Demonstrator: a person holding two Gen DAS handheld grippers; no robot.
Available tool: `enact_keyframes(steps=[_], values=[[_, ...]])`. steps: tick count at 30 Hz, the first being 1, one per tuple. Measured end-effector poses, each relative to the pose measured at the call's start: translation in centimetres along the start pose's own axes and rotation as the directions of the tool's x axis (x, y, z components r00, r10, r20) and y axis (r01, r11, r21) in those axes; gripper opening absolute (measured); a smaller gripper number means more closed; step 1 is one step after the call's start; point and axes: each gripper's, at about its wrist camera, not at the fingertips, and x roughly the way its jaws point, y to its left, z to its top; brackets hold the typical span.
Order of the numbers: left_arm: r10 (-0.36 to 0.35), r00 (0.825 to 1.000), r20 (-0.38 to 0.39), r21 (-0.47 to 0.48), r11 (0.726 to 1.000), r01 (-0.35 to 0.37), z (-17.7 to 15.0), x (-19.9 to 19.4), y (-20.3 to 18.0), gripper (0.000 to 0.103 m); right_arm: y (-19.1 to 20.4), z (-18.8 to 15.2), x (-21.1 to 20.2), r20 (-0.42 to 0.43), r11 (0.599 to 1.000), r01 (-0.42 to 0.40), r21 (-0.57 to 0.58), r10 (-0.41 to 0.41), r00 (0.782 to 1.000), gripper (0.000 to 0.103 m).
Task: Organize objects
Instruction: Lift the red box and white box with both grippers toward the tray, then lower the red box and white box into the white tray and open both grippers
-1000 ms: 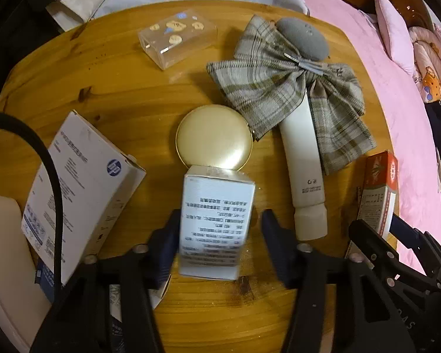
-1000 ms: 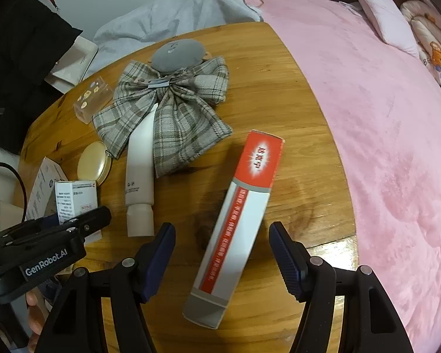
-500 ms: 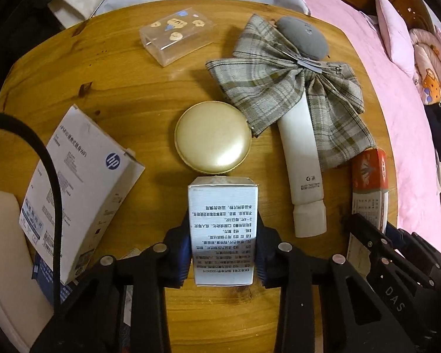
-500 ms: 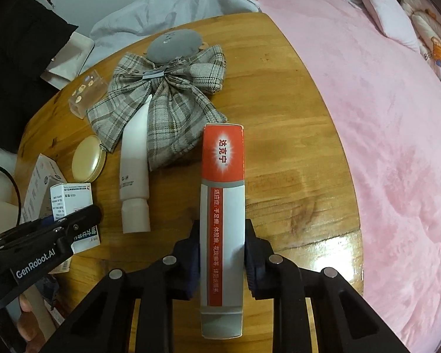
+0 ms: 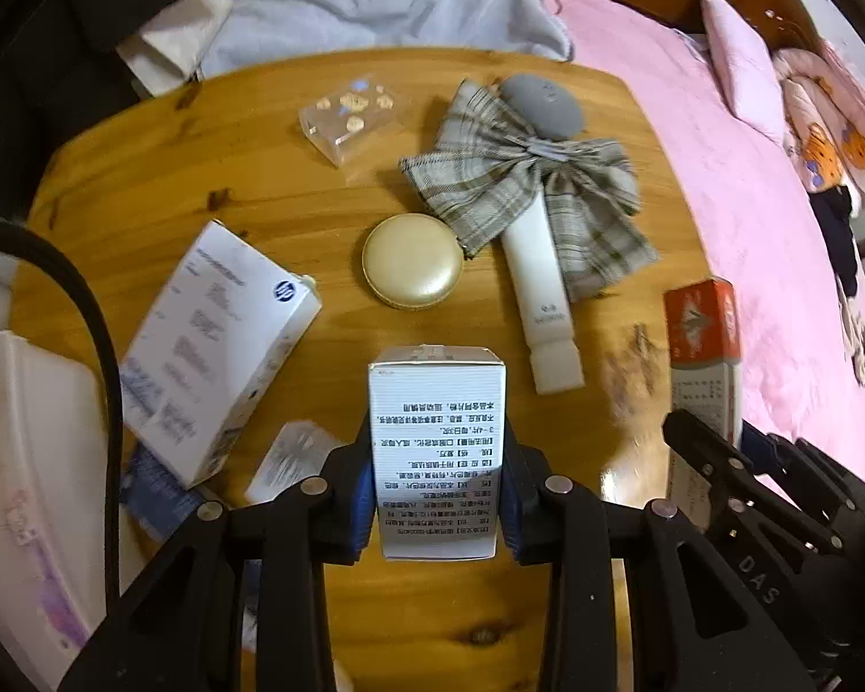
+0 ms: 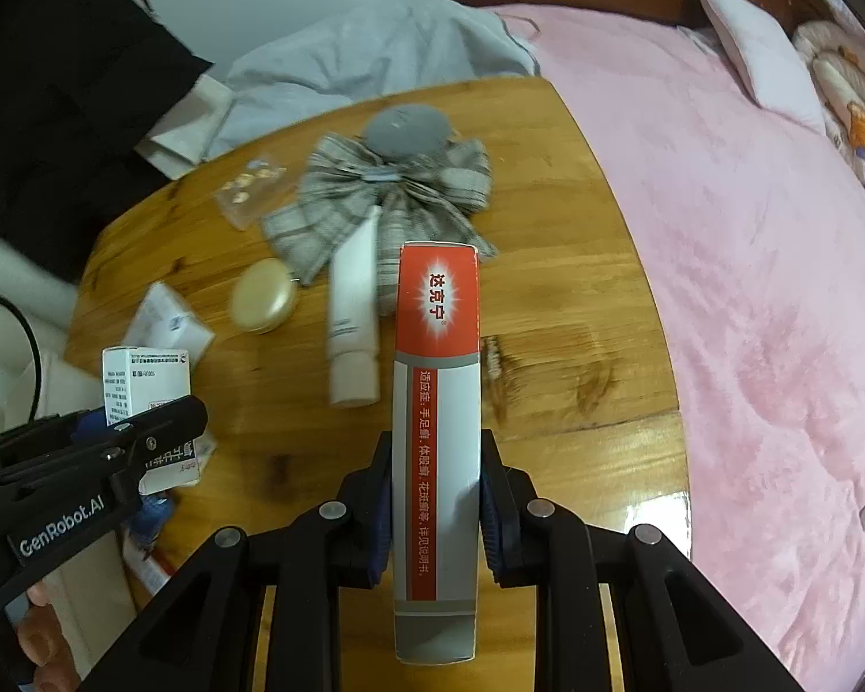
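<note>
My left gripper (image 5: 437, 490) is shut on a small white medicine box (image 5: 437, 450) with black print, held above the wooden table (image 5: 259, 184). My right gripper (image 6: 435, 510) is shut on a long red and white carton (image 6: 437, 421), lifted off the table and pointing away from me. In the left wrist view the same carton (image 5: 702, 340) shows at the right, held in the right gripper's black frame. In the right wrist view the white medicine box (image 6: 144, 392) sits in the left gripper at the lower left.
On the table lie a gold round compact (image 5: 412, 260), a white tube (image 5: 542, 300), a plaid bow (image 5: 525, 190) with a grey pad (image 5: 542, 104), a clear plastic case (image 5: 352, 121) and a white HP box (image 5: 213, 340). A pink bed (image 6: 749, 288) borders the right.
Both grippers closed on their boxes, the left on the white medicine box, the right on the red and white carton, straightening it. Both then rose, so the table looks farther away.
</note>
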Motion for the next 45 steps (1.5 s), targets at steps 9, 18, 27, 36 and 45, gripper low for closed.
enact_keyframes(steps=[9, 18, 27, 36, 45], values=[[-0.005, 0.998, 0.066, 0.077, 0.997, 0.0, 0.7, -5.2, 1.2, 0.037, 4.9, -2.4, -6.3, 0.066, 0.998, 0.001, -0.064, 0.003, 0.998, 0.025], [-0.009, 0.989, 0.147, 0.088, 0.996, -0.004, -1.5, -10.3, 5.6, 0.037, 11.2, -5.3, -10.6, 0.113, 0.991, -0.009, -0.13, 0.023, 0.993, 0.025], [0.033, 0.981, 0.193, 0.028, 0.999, -0.039, -5.2, -13.4, 11.8, 0.037, 19.5, -8.3, -12.8, 0.107, 0.968, -0.059, -0.245, 0.087, 0.99, 0.025], [0.085, 0.978, 0.192, -0.06, 0.995, -0.075, -7.9, -14.5, 18.7, 0.037, 27.0, -10.3, -12.8, 0.085, 0.928, -0.087, -0.363, 0.127, 0.988, 0.025], [0.128, 0.977, 0.171, -0.125, 0.986, -0.107, -9.9, -14.6, 24.1, 0.037, 32.4, -11.8, -11.2, 0.005, 0.89, -0.142, -0.434, 0.161, 0.987, 0.025]])
